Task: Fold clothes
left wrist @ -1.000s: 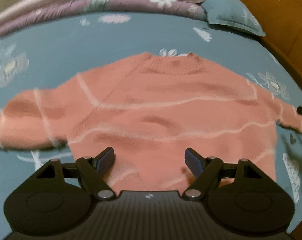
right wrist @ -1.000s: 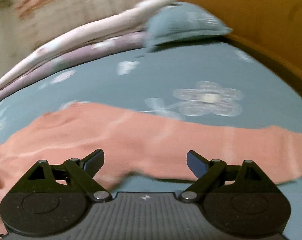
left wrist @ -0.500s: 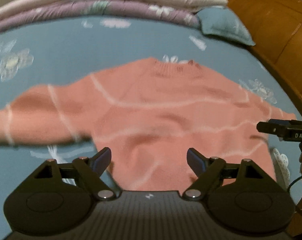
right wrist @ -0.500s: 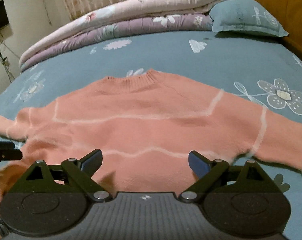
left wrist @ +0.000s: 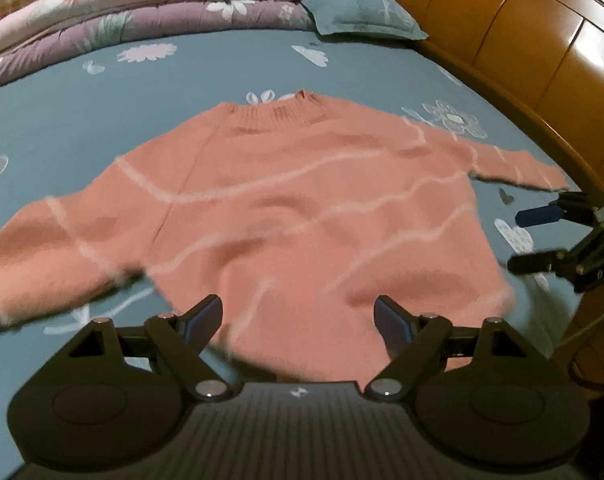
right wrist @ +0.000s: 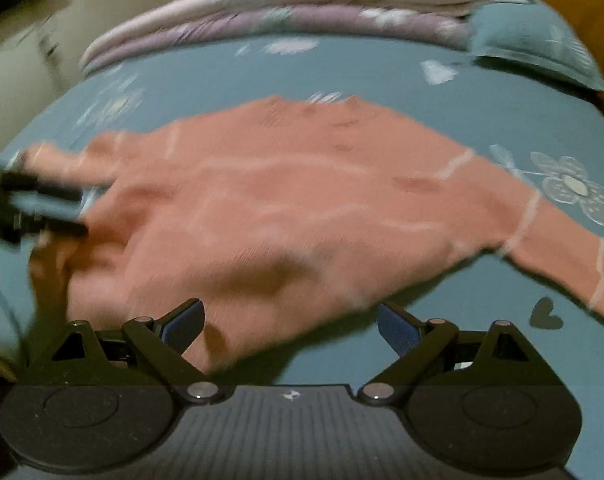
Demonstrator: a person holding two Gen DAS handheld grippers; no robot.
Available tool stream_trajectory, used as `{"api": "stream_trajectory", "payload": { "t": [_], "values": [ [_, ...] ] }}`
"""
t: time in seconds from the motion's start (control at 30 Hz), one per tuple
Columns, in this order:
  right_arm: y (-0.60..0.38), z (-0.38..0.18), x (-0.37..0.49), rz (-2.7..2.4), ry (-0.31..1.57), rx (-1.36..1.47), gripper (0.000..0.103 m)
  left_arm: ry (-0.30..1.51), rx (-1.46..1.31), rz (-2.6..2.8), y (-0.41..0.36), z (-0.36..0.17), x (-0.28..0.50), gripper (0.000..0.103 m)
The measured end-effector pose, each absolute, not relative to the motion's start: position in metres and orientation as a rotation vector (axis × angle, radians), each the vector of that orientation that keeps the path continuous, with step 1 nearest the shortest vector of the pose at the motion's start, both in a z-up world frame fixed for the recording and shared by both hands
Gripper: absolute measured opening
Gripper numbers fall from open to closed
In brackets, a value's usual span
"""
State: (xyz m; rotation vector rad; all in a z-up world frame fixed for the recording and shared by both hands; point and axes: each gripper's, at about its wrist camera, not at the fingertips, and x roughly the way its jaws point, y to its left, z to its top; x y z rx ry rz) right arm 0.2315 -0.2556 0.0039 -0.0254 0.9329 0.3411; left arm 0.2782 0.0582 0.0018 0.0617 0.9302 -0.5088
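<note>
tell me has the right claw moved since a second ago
Yes. In the left wrist view the right claw now reaches in from the right edge, beside the sweater's hem, near the headboard; a second ago only its tip showed there.

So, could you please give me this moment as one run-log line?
stage: before first fold | sweater: flat on bed, sleeves out | left gripper: open, empty | right gripper: open, empty

Letters "DAS" stand in pale print on the black body of the right gripper (left wrist: 541, 236), seen at the right edge of the left wrist view; any further characters are cut off. No other text is legible.
</note>
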Motion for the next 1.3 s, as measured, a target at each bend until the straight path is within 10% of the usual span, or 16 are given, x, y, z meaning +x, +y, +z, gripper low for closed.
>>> {"api": "stream_trajectory", "payload": {
  "t": [0.63, 1.3],
  "values": [
    [-0.226, -0.048, 0.253, 0.659, 1.019, -0.146, 0.096, 1.117, 0.019, -0.461, 0.010, -0.035, 0.248, 0.086],
    [-0.239, -0.020, 0.371, 0.408, 0.787, -0.056, 0.097, 0.886, 0.071, -0.301, 0.012, -0.011, 0.371, 0.086]
  ]
}}
